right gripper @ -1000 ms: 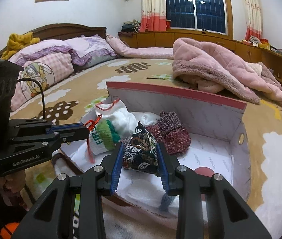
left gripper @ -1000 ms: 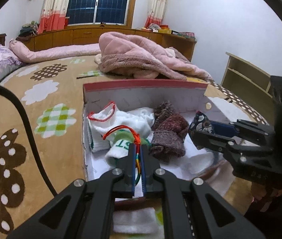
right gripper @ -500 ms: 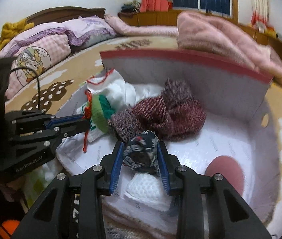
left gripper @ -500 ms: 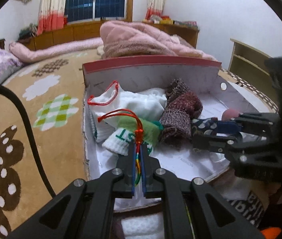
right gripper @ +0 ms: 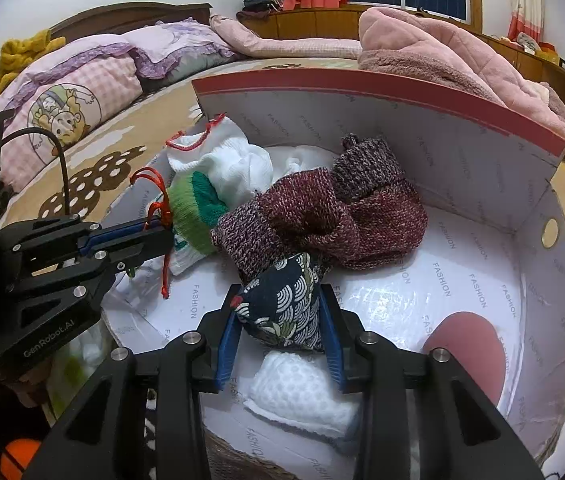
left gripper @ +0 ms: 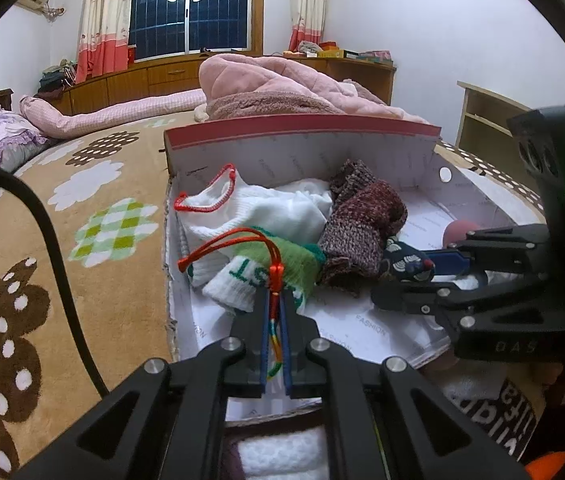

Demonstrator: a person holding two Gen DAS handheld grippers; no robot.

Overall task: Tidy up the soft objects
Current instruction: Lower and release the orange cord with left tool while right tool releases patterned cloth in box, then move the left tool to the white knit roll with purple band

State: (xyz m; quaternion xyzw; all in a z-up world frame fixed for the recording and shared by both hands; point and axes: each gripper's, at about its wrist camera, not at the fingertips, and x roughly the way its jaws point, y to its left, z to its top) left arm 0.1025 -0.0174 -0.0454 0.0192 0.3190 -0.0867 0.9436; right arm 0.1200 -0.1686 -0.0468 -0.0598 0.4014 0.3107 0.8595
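Observation:
A white cardboard box (left gripper: 302, 160) with a red rim (right gripper: 362, 84) sits on the bed and holds soft items. My left gripper (left gripper: 275, 300) is shut on a red cord (left gripper: 234, 240) with a multicoloured strand, just above a green and white sock (left gripper: 274, 268). My right gripper (right gripper: 280, 300) is shut on a dark blue wave-patterned pouch (right gripper: 282, 308) and holds it low inside the box, against a maroon knitted sock (right gripper: 322, 216). A white sock with red trim (right gripper: 222, 156) lies at the box's back left. A white cloth (right gripper: 302, 392) lies under the pouch.
The box stands on a tan bedspread (left gripper: 82, 240) with flower patches. A pink blanket (left gripper: 282, 88) is heaped behind the box. Pillows (right gripper: 82, 92) lie at the headboard. A black cable (left gripper: 54, 240) runs at the left. A wooden shelf (left gripper: 482, 116) stands at the right.
My right gripper has lowered the pouch into the box, down next to the maroon sock. My left gripper has moved forward over the box with the cord.

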